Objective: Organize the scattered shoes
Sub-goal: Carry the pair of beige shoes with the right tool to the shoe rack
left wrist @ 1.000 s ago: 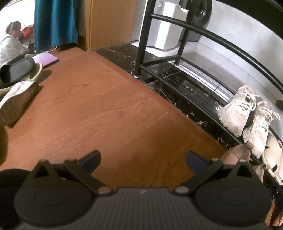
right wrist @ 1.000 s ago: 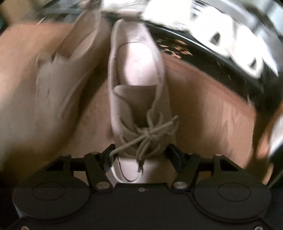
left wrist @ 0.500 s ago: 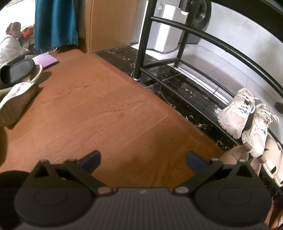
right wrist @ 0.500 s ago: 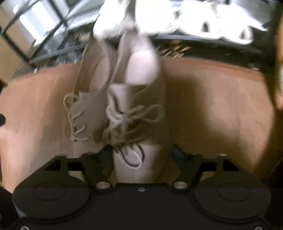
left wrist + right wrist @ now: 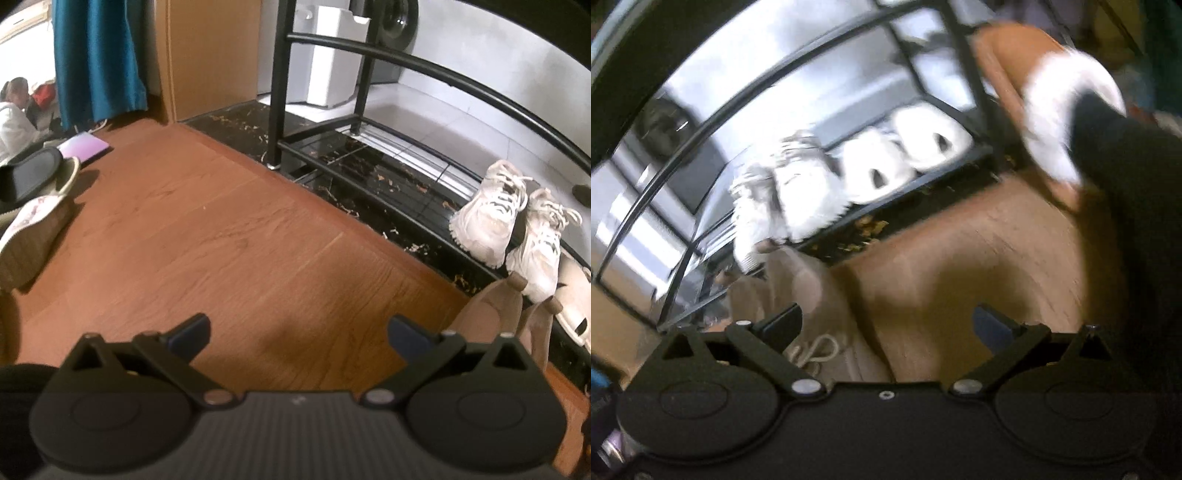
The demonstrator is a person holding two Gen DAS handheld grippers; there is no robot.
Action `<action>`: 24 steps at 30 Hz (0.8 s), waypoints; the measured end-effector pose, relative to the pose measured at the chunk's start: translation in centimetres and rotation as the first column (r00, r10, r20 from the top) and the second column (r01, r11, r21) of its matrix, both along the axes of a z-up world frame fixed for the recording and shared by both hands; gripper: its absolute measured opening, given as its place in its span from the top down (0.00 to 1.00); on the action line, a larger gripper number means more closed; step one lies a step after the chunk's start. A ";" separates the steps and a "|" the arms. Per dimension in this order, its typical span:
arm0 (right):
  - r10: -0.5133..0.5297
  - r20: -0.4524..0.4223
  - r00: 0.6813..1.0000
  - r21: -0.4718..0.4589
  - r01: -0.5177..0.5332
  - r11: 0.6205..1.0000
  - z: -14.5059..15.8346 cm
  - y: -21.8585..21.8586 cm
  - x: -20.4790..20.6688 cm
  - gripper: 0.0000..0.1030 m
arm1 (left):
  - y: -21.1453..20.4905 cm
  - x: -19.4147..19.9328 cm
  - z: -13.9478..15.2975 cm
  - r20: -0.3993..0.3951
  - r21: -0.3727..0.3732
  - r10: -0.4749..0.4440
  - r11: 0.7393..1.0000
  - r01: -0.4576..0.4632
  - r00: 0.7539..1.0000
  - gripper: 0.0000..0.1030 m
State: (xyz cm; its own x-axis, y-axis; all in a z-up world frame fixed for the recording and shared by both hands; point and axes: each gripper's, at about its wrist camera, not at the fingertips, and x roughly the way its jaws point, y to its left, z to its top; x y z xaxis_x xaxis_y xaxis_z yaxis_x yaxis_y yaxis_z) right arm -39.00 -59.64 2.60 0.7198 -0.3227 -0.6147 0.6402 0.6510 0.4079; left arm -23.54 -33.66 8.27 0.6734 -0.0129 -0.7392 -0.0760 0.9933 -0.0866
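Observation:
Two beige lace-up shoes lie side by side on the wooden floor, heels toward the black shoe rack. My right gripper has its jaws opening wide. The nearer shoe's laces show by its left finger and neither pad touches it; the view is blurred and tilted. In the left wrist view the beige shoes' heels show at the right. My left gripper is open over bare floor with nothing between its fingers. Further scattered shoes, a patterned one and a black-soled one, lie at the far left.
White sneakers and white slippers stand on the black rack's bottom shelf. A white bin, a blue curtain and a purple notebook lie beyond. A person sits far left. A white shoe under a dark leg stands at the right.
The right gripper let go of the beige shoe, opened wide, rolled and drew back to the right; the shoe now rests beside its mate. The left gripper barely moved.

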 end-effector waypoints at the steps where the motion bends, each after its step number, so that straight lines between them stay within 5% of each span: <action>1: 0.007 -0.009 1.000 -0.077 -0.008 0.997 0.4 0.6 0.4 0.02 | -0.1 -0.1 0.0 0.005 0.007 0.000 1.000 -0.001 1.000 0.01; 3: 0.018 -0.024 1.000 -0.181 -0.022 0.983 0.9 1.4 0.8 0.02 | -0.4 -0.2 0.0 0.008 0.023 -0.005 1.000 0.004 1.000 0.01; 8: 0.040 -0.010 0.999 -0.276 -0.041 0.960 1.8 2.7 0.7 0.00 | -0.6 -0.4 0.1 0.017 0.039 -0.018 0.999 0.017 1.000 0.01; 16: 0.049 0.066 0.997 -0.184 -0.036 0.982 2.5 2.0 -1.0 0.00 | -0.6 -0.7 0.2 0.024 0.042 -0.020 0.999 0.019 1.000 0.01; 24: 0.136 0.053 0.989 -0.227 -0.121 0.966 2.5 3.3 -0.3 0.00 | -0.5 -0.7 0.2 0.018 0.038 -0.027 0.999 0.026 0.999 0.01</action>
